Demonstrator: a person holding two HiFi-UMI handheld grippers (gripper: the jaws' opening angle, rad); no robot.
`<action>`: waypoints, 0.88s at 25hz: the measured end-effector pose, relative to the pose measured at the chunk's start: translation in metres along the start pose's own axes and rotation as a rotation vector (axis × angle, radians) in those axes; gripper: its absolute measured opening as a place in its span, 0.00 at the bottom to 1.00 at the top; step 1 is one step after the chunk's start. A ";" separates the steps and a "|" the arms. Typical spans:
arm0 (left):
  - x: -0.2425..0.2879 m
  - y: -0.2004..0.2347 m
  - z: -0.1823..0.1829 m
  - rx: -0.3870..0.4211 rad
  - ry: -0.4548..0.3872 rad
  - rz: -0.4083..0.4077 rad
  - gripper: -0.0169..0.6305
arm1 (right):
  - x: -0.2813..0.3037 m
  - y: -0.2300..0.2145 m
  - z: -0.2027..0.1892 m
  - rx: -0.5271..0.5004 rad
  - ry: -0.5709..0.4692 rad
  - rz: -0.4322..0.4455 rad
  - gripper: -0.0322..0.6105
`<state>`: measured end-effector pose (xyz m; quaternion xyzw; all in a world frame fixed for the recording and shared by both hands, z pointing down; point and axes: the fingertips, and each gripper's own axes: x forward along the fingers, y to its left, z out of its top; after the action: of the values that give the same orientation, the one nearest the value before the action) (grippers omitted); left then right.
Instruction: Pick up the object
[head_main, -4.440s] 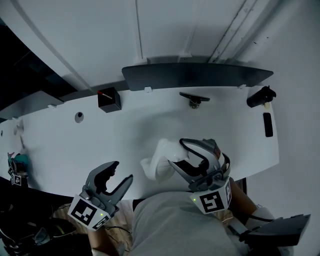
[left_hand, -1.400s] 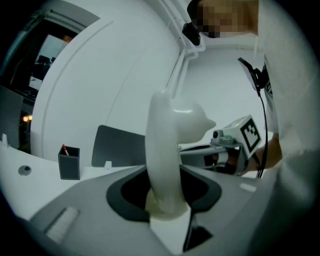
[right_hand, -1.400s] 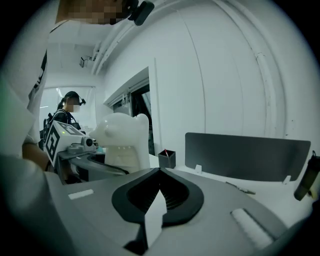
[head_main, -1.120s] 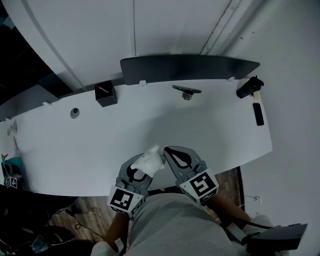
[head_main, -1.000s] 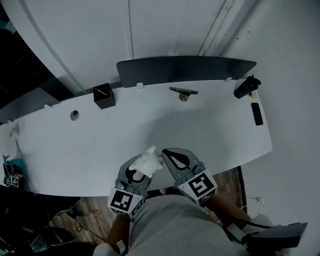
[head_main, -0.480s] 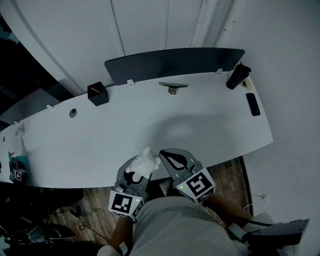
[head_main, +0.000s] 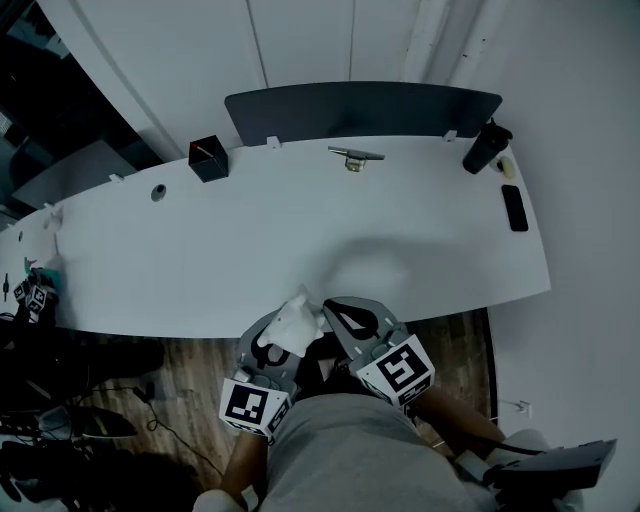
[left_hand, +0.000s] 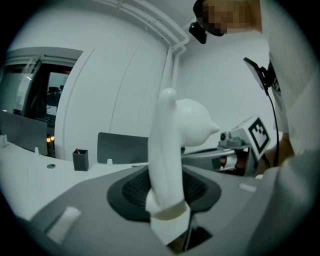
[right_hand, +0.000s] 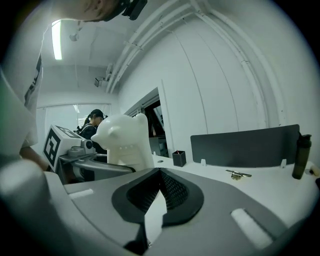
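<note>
The object is a white bear-shaped figure (head_main: 293, 322). My left gripper (head_main: 278, 338) is shut on it and holds it upright off the white desk (head_main: 200, 250), just past the desk's front edge. In the left gripper view the figure (left_hand: 172, 145) stands between the dark pads (left_hand: 132, 192), clamped at its lower part. My right gripper (head_main: 345, 318) is close beside it on the right, shut with nothing in it. The right gripper view shows its jaws (right_hand: 160, 175) closed together, and the figure (right_hand: 125, 137) to the left with the left gripper's marker cube (right_hand: 55, 145).
Along the desk's far edge stand a dark divider panel (head_main: 360, 105), a black pen holder (head_main: 208, 159), a small metal piece (head_main: 355, 156) and a dark bottle (head_main: 485, 147). A black phone (head_main: 514, 208) lies at the right end. Wooden floor (head_main: 190, 400) shows below the desk.
Several seconds ago the left gripper was open and empty and the figure sat by the right gripper. Over the last second both grippers and the held figure stay close together; the view has shifted.
</note>
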<state>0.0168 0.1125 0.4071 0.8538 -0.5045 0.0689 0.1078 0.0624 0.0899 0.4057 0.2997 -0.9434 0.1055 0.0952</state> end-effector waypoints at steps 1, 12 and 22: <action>-0.003 -0.002 0.000 -0.001 0.005 0.007 0.27 | -0.002 0.003 -0.001 0.004 -0.001 0.005 0.05; -0.021 0.003 0.005 -0.028 -0.008 -0.014 0.27 | -0.003 0.021 0.000 0.009 0.003 -0.034 0.05; -0.051 0.041 0.012 -0.047 -0.045 -0.053 0.26 | 0.021 0.047 0.006 0.041 -0.004 -0.090 0.05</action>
<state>-0.0438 0.1339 0.3889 0.8654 -0.4857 0.0349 0.1181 0.0177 0.1147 0.3981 0.3439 -0.9268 0.1197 0.0920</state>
